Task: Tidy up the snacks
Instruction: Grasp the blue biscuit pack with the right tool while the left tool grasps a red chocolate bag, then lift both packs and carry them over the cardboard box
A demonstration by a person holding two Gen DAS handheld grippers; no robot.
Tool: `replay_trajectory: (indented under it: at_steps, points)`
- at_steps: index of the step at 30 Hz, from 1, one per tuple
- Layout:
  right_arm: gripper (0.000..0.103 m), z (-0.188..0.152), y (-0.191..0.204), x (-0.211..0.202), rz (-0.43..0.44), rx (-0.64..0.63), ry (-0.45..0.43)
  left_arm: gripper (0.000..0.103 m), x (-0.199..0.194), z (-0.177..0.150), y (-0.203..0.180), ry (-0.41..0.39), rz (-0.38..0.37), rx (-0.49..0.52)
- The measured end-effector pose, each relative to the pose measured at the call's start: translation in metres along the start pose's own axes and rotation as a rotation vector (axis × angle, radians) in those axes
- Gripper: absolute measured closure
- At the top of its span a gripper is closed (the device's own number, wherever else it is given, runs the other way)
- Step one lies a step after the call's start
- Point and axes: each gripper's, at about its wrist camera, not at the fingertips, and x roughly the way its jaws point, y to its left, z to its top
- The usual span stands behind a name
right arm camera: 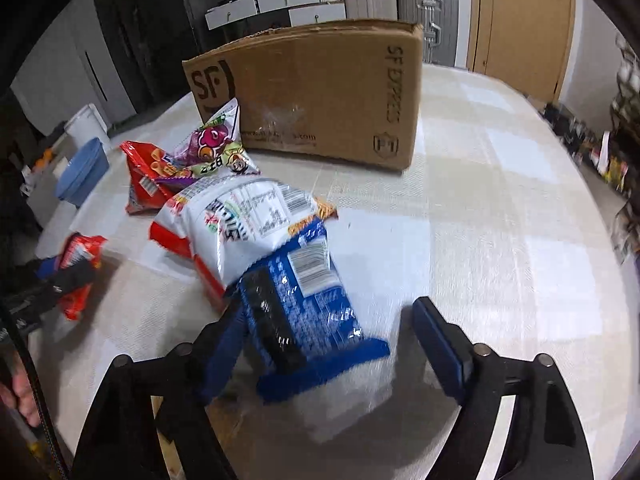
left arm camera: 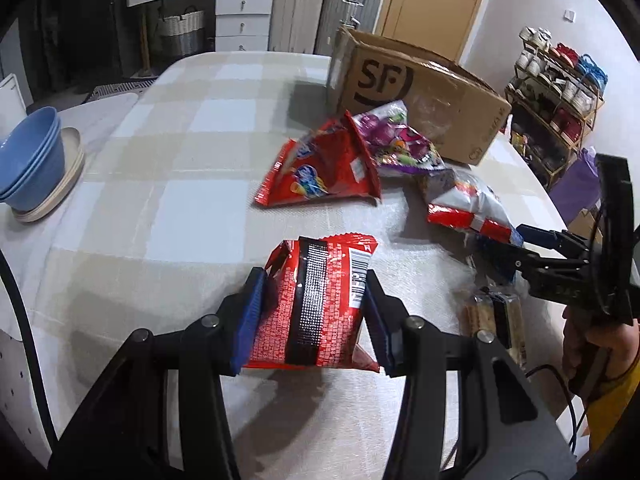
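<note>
My left gripper (left arm camera: 314, 294) is shut on a red snack packet with a black stripe (left arm camera: 320, 304), held just above the table; it also shows in the right wrist view (right arm camera: 80, 272). My right gripper (right arm camera: 326, 320) is open, its fingers either side of a blue snack packet (right arm camera: 308, 300) lying on the table. A white and red bag (right arm camera: 236, 220) overlaps the blue packet's far end. A red triangular bag (left arm camera: 324, 168) and a purple candy bag (left arm camera: 396, 140) lie near the cardboard SF box (left arm camera: 420, 92), which also shows in the right wrist view (right arm camera: 320, 92).
Blue bowls on plates (left arm camera: 36, 160) stand at the table's left edge. A biscuit pack (left arm camera: 496, 320) lies by the right gripper. A checked cloth covers the table (left arm camera: 180, 160). A shelf of shoes (left arm camera: 556, 92) stands right of it.
</note>
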Motion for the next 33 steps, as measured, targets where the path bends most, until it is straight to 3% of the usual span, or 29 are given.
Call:
replay_trajectory:
  at_steps: [3, 6, 9, 21, 33]
  points:
    - [0.032, 0.002, 0.004, 0.001, -0.004, -0.022, 0.001, 0.059, -0.007, 0.001, 0.008, -0.013, 0.007, -0.017]
    - [0.05, -0.001, 0.009, -0.002, -0.013, -0.051, -0.003, 0.058, -0.014, 0.001, 0.011, -0.022, 0.01, -0.025]
    - [0.057, -0.007, 0.014, -0.006, -0.026, -0.073, -0.008, 0.059, -0.02, -0.001, 0.01, -0.026, 0.008, -0.025]
    - [0.058, -0.039, -0.009, -0.051, 0.081, 0.077, -0.073, 0.059, -0.065, -0.012, -0.02, -0.079, -0.008, 0.019]
    - [0.058, -0.039, -0.002, -0.121, 0.176, 0.1, -0.191, 0.058, -0.117, -0.012, -0.057, -0.15, -0.031, 0.069]
